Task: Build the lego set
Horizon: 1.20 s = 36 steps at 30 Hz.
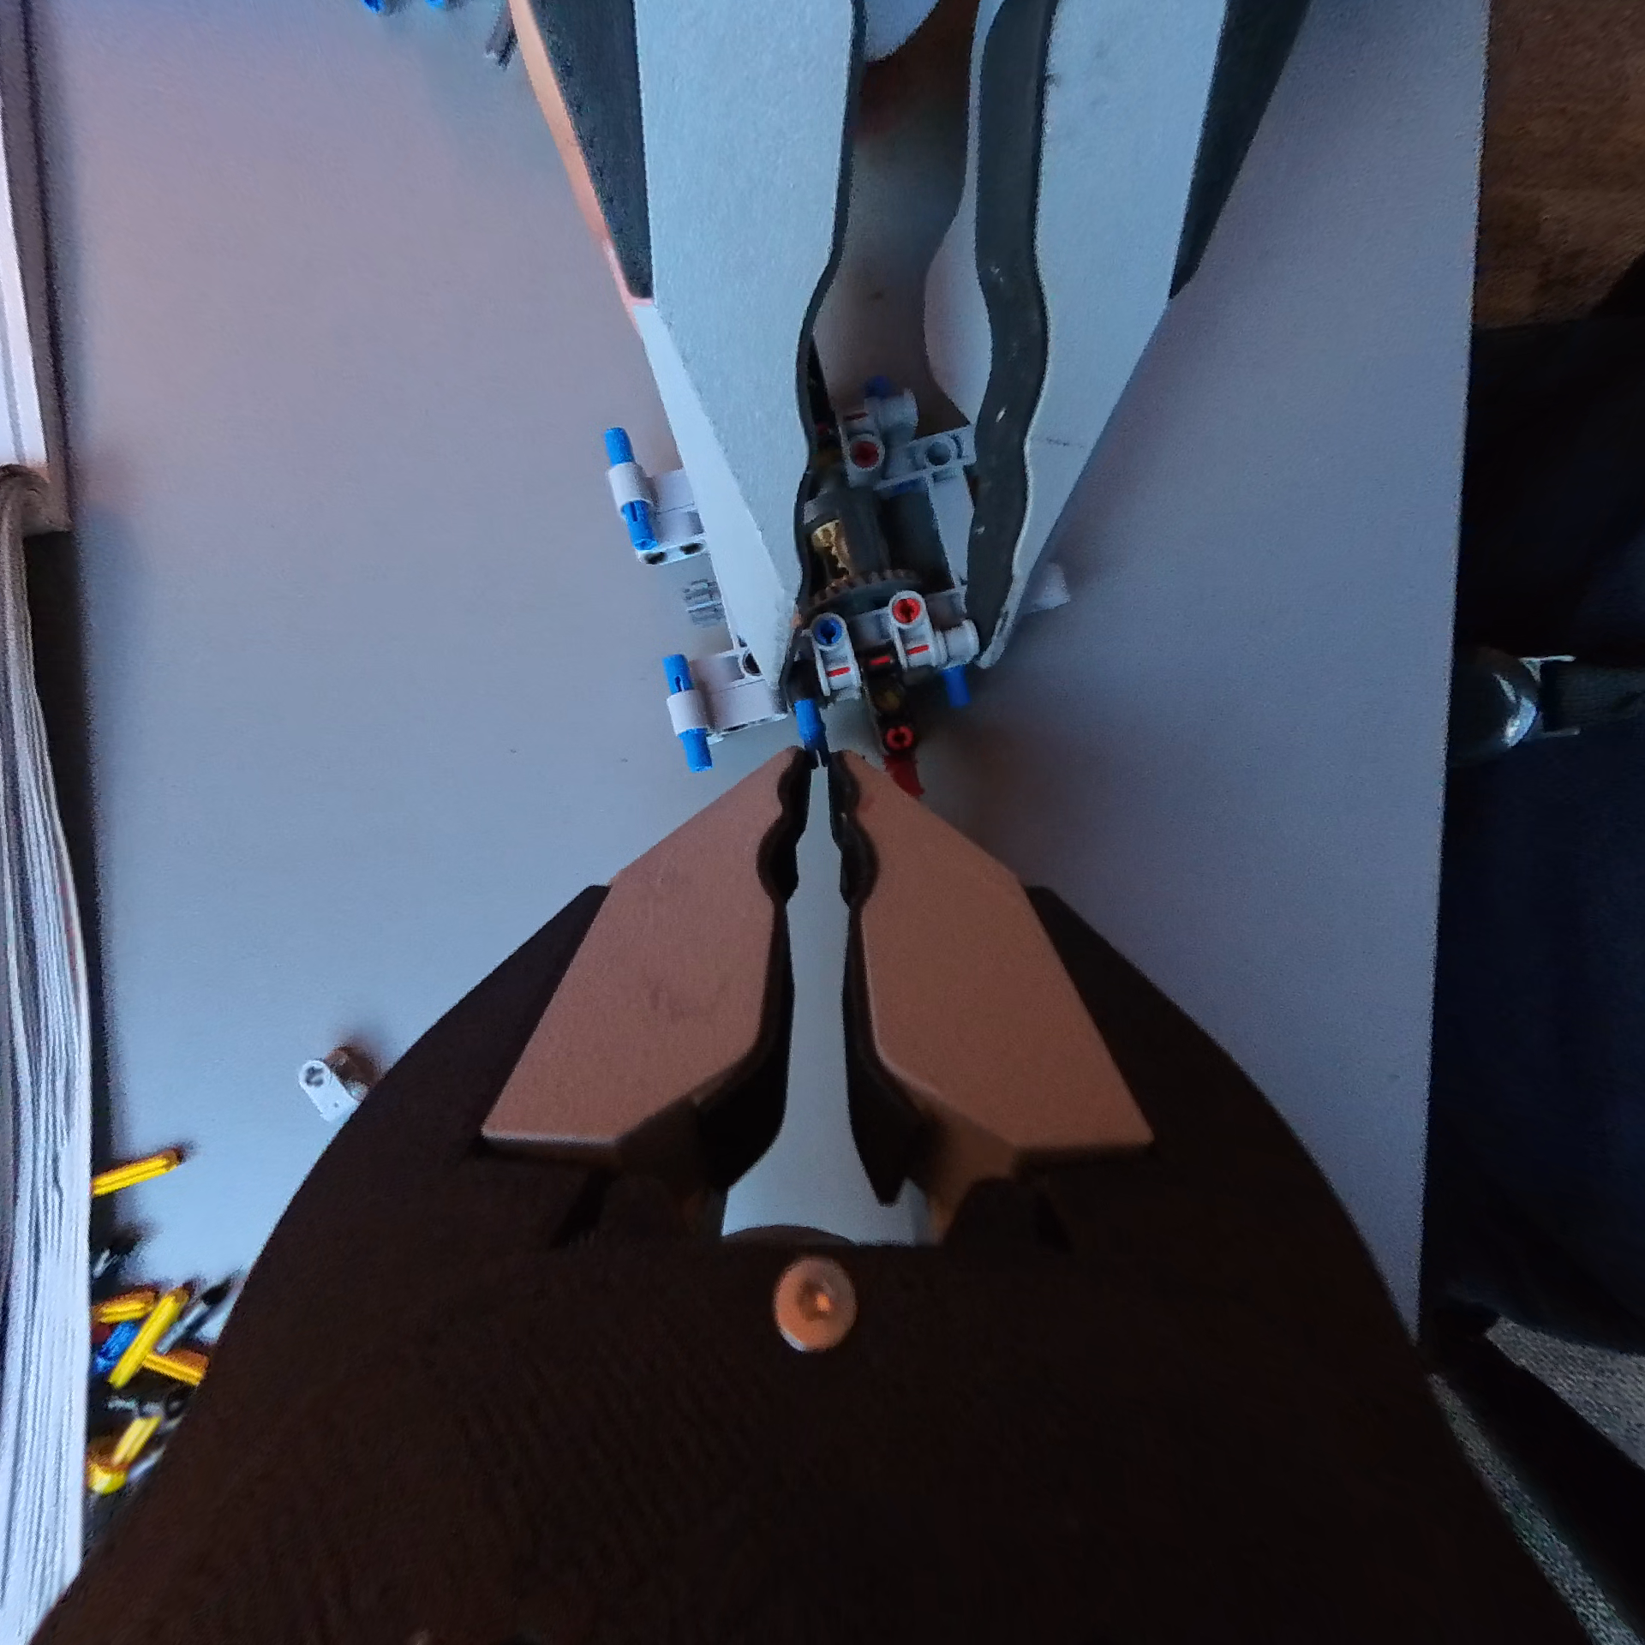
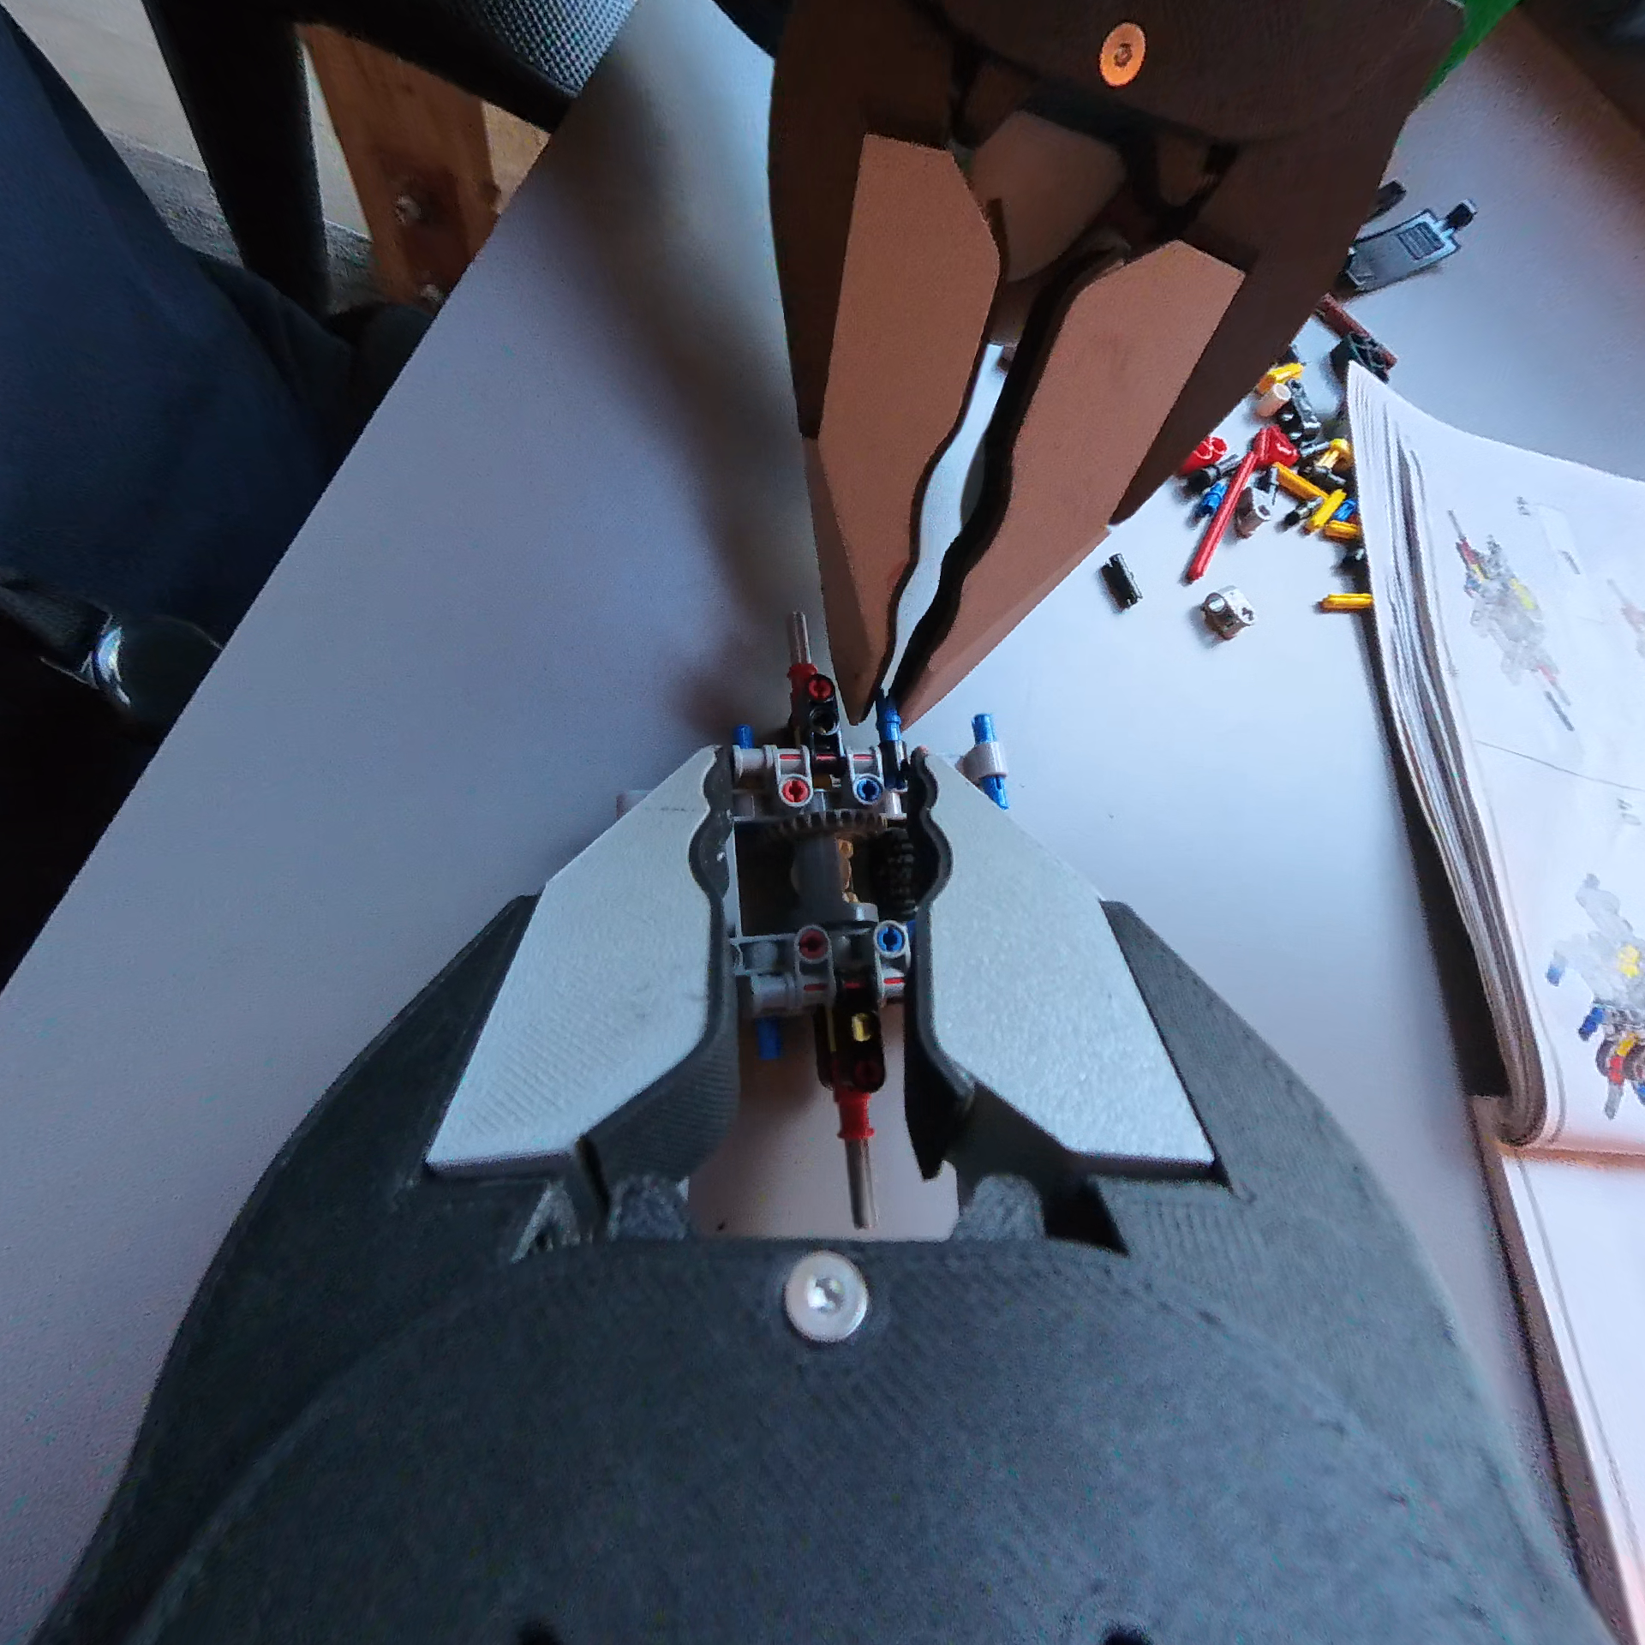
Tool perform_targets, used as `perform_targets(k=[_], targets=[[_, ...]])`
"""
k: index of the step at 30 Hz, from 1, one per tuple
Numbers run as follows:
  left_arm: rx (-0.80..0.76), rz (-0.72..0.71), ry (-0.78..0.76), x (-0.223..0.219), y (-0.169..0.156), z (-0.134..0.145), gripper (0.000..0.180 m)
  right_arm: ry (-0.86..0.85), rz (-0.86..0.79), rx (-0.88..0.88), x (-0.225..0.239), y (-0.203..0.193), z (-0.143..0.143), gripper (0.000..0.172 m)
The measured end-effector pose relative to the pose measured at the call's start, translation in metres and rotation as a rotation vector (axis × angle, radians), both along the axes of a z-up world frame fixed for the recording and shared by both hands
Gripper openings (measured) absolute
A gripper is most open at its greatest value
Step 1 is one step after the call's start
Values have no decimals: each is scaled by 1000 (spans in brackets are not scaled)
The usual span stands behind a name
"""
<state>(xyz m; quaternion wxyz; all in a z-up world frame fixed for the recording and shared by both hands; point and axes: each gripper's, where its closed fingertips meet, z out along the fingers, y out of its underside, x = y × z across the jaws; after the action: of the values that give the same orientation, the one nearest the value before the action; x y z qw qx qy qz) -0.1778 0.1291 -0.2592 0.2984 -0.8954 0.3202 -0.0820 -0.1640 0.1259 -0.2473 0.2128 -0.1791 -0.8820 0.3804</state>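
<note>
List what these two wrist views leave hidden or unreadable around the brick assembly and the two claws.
- Grey side module: half hidden behind the right claw finger, left view.
- Loose parts pile: blurred, cut by the claw body, left view.
- Instruction booklet: cut by the right edge, right view.

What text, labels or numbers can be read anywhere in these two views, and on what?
Open instruction booklet: printed marks beside the diagrams, too small to read.
Light grey building piece on the table: dark marks, too blurred to read.
No other writing shows; nothing is legible.
</note>
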Motion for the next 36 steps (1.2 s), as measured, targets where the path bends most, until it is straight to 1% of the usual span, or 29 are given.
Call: perform_targets(k=[6, 13, 17, 20, 23, 27, 30, 36], targets=[[16, 32, -53, 0, 4, 0, 1, -7, -12, -58, -2, -2, 0, 36], [-1, 28, 15, 0, 4, -1, 0, -28, -23, -84, -2, -3, 0, 36], [15, 24, 27, -4, 3, -1, 1, -56, -67, -100, -6, -4, 0, 36], [17, 29, 9, -5, 2, -1, 1, -112, -77, -121, -5, -3, -3, 43], [20, 28, -9, -3, 2, -1, 1, -85, -74, -105, -5, -2, -2, 38], [25, 29, -17, -4, 3, 0, 1, -69, -70, -95, -5, -2, -2, 37], [26, 37, -29, -3, 3, -1, 1, -90, -73, -109, -5, -2, -2, 37], [26, 65, 4, -2, 6, -1, 0, -88, -81, -106, -5, -3, -3, 38]])
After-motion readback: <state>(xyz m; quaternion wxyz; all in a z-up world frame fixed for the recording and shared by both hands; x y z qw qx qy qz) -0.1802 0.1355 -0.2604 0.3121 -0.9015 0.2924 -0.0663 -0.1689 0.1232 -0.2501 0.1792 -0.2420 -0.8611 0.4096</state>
